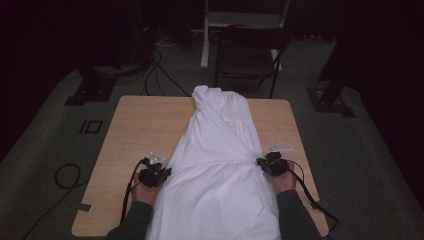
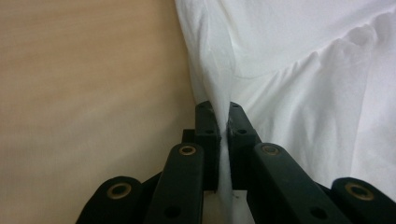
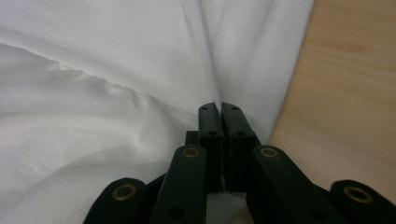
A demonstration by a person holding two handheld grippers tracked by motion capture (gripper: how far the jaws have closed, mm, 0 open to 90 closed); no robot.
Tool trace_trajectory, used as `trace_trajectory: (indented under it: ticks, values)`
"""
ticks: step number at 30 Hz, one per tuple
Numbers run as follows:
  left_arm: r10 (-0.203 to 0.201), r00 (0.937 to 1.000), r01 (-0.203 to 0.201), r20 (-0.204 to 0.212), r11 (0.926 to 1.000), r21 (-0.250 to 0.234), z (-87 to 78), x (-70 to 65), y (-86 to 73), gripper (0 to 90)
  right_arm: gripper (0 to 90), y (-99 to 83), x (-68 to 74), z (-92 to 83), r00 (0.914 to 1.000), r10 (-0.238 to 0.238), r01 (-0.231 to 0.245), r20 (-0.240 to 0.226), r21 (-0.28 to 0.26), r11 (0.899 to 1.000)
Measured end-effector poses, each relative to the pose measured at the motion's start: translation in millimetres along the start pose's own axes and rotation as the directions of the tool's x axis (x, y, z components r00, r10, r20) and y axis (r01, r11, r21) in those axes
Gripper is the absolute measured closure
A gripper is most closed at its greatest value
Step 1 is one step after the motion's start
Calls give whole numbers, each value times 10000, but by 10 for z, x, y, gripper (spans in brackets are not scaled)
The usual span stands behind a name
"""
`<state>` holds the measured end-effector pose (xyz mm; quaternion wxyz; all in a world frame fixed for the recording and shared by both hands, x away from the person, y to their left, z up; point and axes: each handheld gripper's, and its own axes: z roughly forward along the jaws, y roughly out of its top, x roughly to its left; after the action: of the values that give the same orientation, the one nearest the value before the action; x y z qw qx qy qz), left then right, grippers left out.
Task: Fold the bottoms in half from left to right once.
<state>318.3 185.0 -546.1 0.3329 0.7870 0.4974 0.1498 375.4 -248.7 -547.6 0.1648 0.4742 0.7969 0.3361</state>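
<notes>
White garment (image 1: 220, 165) lies lengthwise down the middle of the wooden surface (image 1: 145, 125) in the high view, its far end bunched at the far edge and its near end running out of frame at the bottom. Left claw (image 1: 165, 172) sits at the garment's left edge, right claw (image 1: 261, 164) at its right edge, both level with a crosswise crease in the cloth. A hand (image 1: 145, 192) grips each tool from below. A dark chair (image 1: 247, 57) stands beyond the surface; cables lie on the floor, which is dim and hard to read.

Left gripper view: the left claw (image 2: 222, 109) is pressed together on a raised fold of the garment (image 2: 289, 60), with cloth running between the jaws. Bare surface (image 2: 88, 93) lies to the left.

Right gripper view: the right claw (image 3: 219, 108) is likewise pinched on a fold of the garment (image 3: 116, 60); the cloth inside the jaws is hidden. Bare surface (image 3: 345, 84) lies to the right.
</notes>
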Motion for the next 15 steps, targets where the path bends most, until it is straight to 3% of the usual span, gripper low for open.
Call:
trace_trajectory:
  ticks: [6,8,11,15]
  values:
    - [286,9992,-293,265,9992,260,-190,-104,-202,857,874,-181,139,-166,9996,-50,54,-278,125,9999]
    - [351,9992,-352,173,9994,48,-219,-87,-203,757,868,-246,181,-240,9988,9,6,-488,295,9996]
    - [-21,9999,28,144,9989,-476,-269,4,-117,616,762,-230,170,-245,9976,-10,32,-699,316,9995]
    - [-115,9999,121,68,9963,-849,-264,105,110,528,647,-67,123,-256,9945,50,-88,-1050,-359,9993]
